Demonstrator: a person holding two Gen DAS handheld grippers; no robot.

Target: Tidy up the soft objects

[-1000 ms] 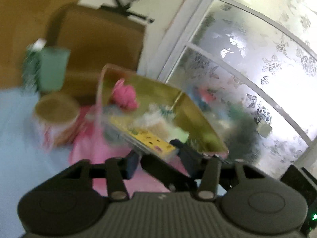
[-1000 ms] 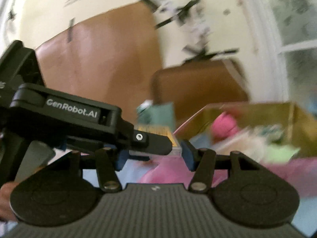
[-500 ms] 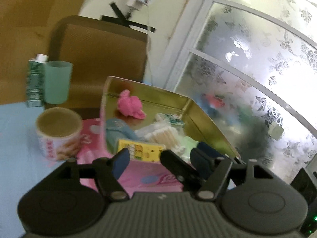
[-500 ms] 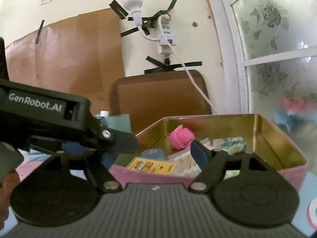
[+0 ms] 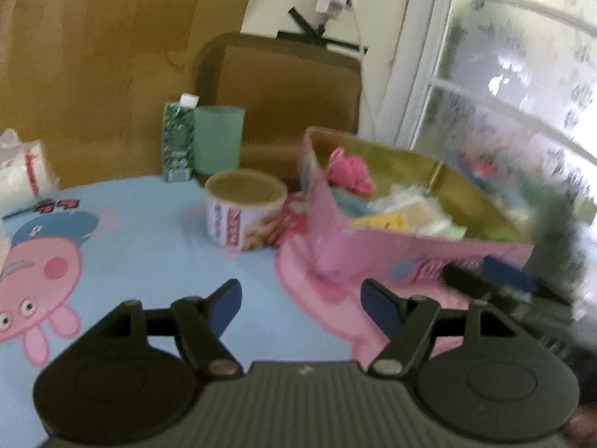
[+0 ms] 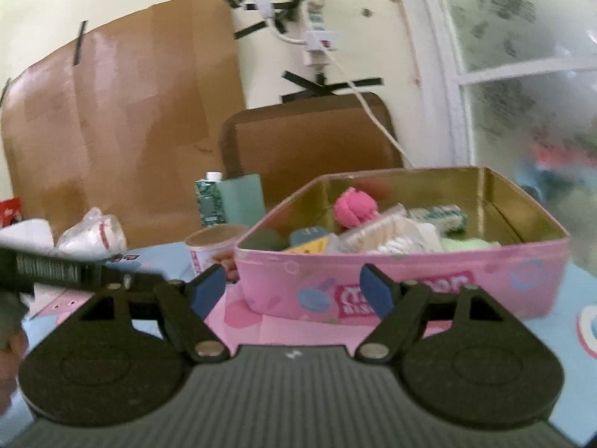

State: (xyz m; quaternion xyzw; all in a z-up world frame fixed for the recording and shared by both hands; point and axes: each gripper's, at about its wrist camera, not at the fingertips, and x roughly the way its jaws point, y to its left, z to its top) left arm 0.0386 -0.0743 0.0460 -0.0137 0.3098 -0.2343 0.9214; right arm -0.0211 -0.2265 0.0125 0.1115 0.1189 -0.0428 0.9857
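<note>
Both grippers were spread apart and held nothing: the left gripper (image 5: 298,302) and the right gripper (image 6: 293,289) hung before the pink tin (image 6: 410,283) on the desk (image 5: 149,231). The soft things, a pink ball (image 6: 354,209) among them, lay inside it, probably so they were kept together.

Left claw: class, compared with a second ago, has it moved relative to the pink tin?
Yes. The left claw has drawn back from the pink tin, whose near wall it gripped earlier; now it is open, apart from it, nearer the round can.
</note>
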